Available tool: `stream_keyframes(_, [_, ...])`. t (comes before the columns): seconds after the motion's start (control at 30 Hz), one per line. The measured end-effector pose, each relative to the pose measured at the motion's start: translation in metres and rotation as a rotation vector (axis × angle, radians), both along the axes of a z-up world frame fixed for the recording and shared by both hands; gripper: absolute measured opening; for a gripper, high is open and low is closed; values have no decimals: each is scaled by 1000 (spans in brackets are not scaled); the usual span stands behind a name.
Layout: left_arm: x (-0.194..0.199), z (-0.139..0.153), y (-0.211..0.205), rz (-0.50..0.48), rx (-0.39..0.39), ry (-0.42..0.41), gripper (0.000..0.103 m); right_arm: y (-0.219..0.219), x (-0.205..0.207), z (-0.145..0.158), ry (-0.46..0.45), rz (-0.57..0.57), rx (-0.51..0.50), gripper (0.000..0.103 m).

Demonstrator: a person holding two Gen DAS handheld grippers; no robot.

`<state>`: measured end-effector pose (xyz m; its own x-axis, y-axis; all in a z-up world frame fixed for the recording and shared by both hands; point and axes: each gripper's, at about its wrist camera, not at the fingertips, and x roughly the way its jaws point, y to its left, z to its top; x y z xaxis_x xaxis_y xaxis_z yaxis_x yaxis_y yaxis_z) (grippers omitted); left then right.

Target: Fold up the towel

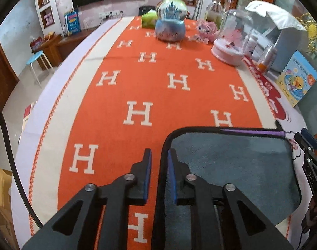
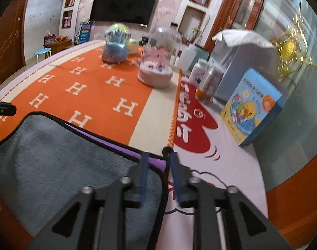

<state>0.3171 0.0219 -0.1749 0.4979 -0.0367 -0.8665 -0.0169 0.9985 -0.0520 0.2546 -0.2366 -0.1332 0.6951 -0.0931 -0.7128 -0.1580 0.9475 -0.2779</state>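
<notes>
We see the towel (image 1: 231, 166) lying on the counter (image 1: 60, 95), already folded once, its purple underside showing at the far edge. Our left tool (image 1: 159, 156) and right tool (image 2: 157, 158) stand narrowly parted astride its edges, holding nothing. Perhaps another fold remains.

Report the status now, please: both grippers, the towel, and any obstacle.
Left gripper open, astride towel's left edge. Right gripper open at its right corner. Towel flat, purple layer peeking out. Nothing in the way.
</notes>
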Motion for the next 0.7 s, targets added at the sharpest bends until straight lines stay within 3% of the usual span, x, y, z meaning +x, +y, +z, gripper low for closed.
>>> stream_keyframes(0.07, [2, -4, 1, 3, 8, 12, 26, -2, 3, -5, 11, -4, 11, 40])
stream_keyframes(0.3, [1, -1, -1, -3, 4, 24, 42, -3, 3, -6, 27, -6, 30, 47])
stream_keyframes(0.5, [-14, 23, -7, -9, 12, -13, 63, 0, -13, 11, 7, -1, 53, 48])
stream_keyframes(0.57, [-22, 32, -8, -15, 17, -28, 70, 1, -21, 16, 7, 0, 59, 55])
stream_keyframes(0.7, [-41, 45, -8, -31, 24, -40, 73, 2, -43, 25, 13, -4, 86, 57])
